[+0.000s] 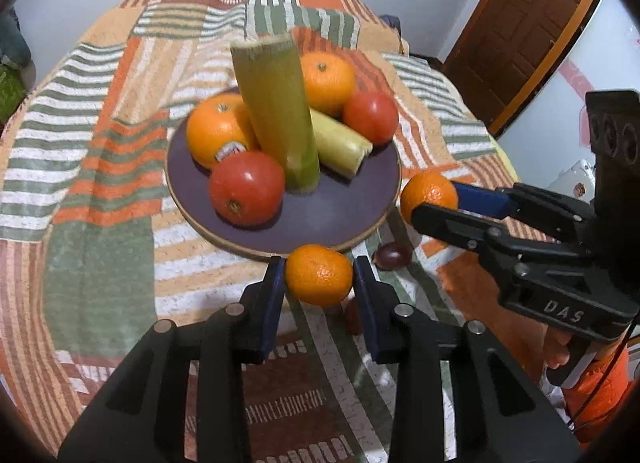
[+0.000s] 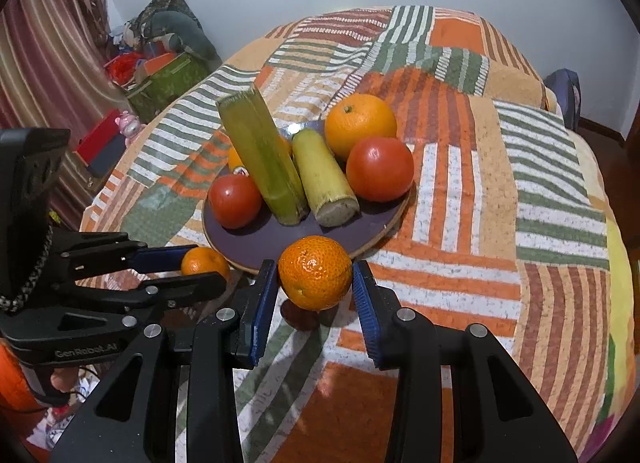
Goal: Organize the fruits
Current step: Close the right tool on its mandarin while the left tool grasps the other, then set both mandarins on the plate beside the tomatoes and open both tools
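A dark purple plate (image 1: 340, 207) (image 2: 360, 229) holds two oranges (image 1: 218, 129) (image 1: 328, 79), two tomatoes (image 1: 246, 189) (image 1: 370, 117) and two green-yellow cane pieces, one upright (image 1: 276, 111) and one lying (image 1: 340, 143). My left gripper (image 1: 318, 281) is shut on a mandarin (image 1: 318, 275) at the plate's near rim; it also shows in the right wrist view (image 2: 204, 269). My right gripper (image 2: 314, 277) is shut on another mandarin (image 2: 314, 273) beside the plate; it also shows in the left wrist view (image 1: 434, 199).
A small dark fruit (image 1: 392, 255) lies on the patchwork cloth (image 1: 100, 183) between the grippers, another reddish one (image 1: 353, 317) under my left fingers. A wooden door (image 1: 520, 23) stands at the right; boxes and bags (image 2: 160, 67) sit by the curtain.
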The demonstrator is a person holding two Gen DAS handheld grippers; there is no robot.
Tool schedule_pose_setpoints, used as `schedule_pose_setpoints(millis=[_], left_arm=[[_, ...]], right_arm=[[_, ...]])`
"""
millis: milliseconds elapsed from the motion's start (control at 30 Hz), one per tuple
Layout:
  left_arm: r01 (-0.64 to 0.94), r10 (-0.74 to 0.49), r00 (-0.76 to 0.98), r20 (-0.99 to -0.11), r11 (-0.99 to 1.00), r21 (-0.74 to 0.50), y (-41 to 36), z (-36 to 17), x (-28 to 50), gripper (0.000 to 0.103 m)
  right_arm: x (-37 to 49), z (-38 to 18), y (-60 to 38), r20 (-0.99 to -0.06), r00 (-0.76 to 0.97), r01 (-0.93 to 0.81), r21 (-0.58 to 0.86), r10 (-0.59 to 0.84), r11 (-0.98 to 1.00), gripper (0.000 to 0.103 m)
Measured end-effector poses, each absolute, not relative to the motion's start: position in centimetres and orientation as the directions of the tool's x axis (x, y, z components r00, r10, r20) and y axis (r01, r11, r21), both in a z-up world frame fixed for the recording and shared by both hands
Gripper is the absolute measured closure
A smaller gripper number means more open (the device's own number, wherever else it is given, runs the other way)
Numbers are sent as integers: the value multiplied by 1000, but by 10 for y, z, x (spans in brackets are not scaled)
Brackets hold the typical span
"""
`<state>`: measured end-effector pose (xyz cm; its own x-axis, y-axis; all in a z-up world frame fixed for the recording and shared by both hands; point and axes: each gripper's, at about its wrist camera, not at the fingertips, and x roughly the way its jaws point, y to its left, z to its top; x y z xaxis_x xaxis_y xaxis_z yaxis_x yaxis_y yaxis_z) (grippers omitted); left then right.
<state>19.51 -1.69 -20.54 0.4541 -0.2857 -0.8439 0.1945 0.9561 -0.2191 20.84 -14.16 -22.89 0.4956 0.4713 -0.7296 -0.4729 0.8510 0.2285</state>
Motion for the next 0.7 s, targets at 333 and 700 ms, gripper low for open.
schedule_pose_setpoints(millis=[333,700], left_arm=[[171,-288,484,-826,957,-234,-11,-200,213,69],[164,-290,450,-845,956,-242,-11,-217,224,69]], right_arm=[[218,-228,-127,-719,495,-496,227,487,838,68],[228,-241,-124,-745,452,-494,250,492,833,68]])
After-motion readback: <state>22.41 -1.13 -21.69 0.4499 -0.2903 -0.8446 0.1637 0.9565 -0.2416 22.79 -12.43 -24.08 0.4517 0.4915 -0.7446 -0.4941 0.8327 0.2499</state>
